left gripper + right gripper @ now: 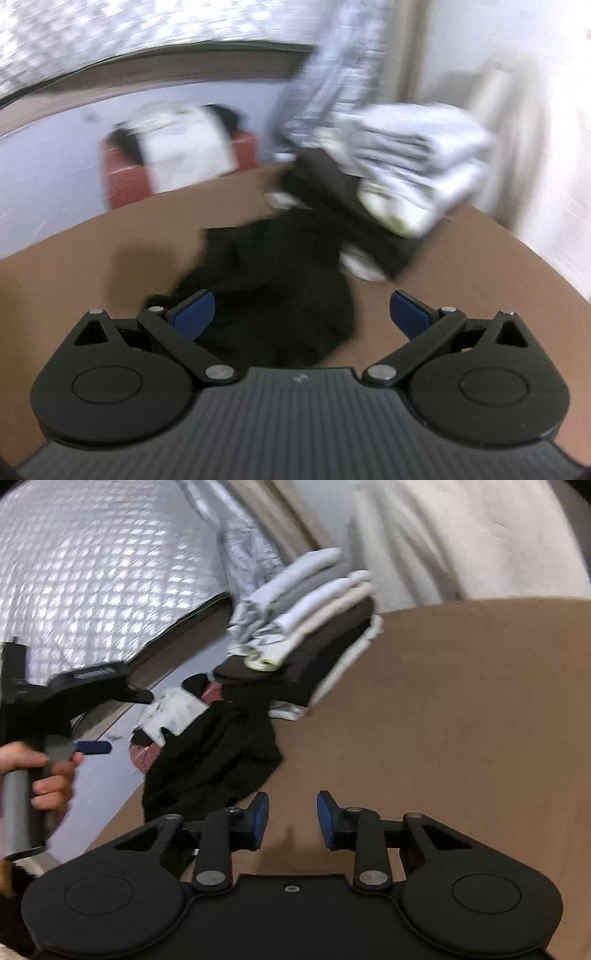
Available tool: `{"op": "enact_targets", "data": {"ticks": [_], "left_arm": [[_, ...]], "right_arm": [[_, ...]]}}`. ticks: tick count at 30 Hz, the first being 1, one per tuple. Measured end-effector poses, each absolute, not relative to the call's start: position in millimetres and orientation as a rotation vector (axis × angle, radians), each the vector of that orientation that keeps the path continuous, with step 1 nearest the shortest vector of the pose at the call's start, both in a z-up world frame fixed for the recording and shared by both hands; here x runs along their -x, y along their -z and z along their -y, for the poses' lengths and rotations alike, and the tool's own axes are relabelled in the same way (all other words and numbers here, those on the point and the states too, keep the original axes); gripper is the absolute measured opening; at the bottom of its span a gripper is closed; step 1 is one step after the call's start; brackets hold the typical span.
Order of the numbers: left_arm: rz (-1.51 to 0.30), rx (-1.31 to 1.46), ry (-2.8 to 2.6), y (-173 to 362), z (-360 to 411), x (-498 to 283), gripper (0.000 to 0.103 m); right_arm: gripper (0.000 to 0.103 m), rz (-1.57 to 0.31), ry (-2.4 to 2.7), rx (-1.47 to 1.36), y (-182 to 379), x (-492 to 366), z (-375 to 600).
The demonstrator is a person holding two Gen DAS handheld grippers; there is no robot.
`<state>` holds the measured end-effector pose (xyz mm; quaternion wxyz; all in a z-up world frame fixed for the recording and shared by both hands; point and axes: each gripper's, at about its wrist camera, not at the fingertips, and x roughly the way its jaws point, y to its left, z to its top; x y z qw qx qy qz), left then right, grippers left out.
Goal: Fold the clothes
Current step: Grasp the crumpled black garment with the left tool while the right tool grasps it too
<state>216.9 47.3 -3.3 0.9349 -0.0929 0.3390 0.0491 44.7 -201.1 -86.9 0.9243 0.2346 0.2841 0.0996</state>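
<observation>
Black garment [269,280] crumpled on brown table [461,295], no legible writing

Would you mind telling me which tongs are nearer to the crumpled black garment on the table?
Left. The left tongs hover open directly over the black garment. The right tongs sit beside it over bare table, the garment off to their left, with nothing between their pads.

Garment [266,280] on table [92,236] — stack [406,155] behind

Brown tabletop [461,709], silver quilted foil sheet [85,572] behind it, red box [125,177] on pale floor [44,158]
</observation>
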Motion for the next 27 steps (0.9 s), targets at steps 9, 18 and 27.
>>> {"op": "enact_targets", "data": {"ticks": [9,18,27], "left_arm": [[-0.910,0.649,-0.136,120.5,-182.5,-263.1,0.094],[-1.050,1.224,-0.003,211.8,-220.7,-287.3,0.094],[-0.986,1.287,0.290,218.2,-174.7,-296.2,0.046]], "right_arm": [[0.036,-0.637,-0.360,-0.257,76.2,-160.5,125.2],[0.089,-0.951,-0.282,-0.736,166.3,-337.4,95.5],[0.014,-0.773,-0.273,-0.518,156.4,-299.9,62.6]]}}
